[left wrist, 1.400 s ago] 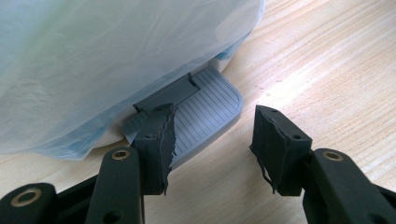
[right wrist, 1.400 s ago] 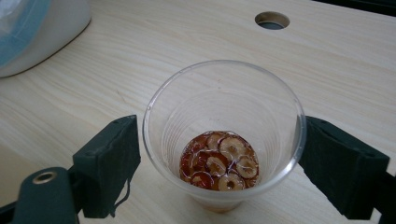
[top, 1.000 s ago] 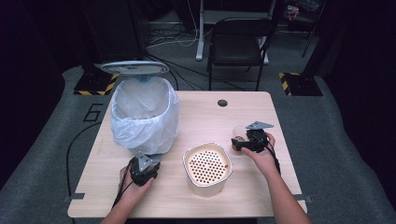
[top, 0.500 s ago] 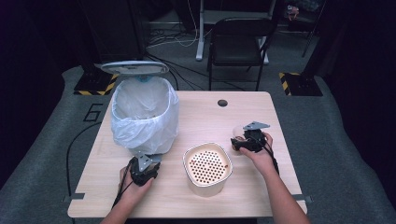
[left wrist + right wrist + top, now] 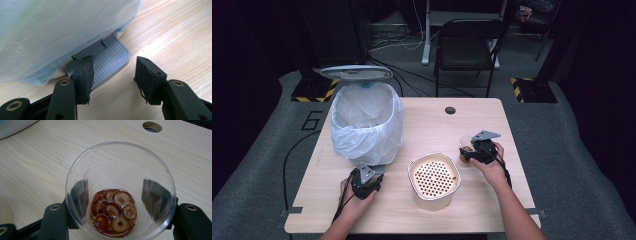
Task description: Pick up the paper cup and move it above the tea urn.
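Clear glossy plastic cup [image 5: 120, 192] on matt pale wood table [image 5: 40, 162].

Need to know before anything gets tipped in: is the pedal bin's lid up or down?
Up. The lid stands raised behind the bag-lined pedal bin, whose mouth is uncovered.

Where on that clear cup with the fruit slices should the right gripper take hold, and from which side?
Grip the clear cup on its side wall, low down, coming in level from the person's side. It stands upright and open-topped with slices and liquid in the bottom, so a level hold likely avoids spilling. The right gripper already straddles it, its jaws having just been closing.
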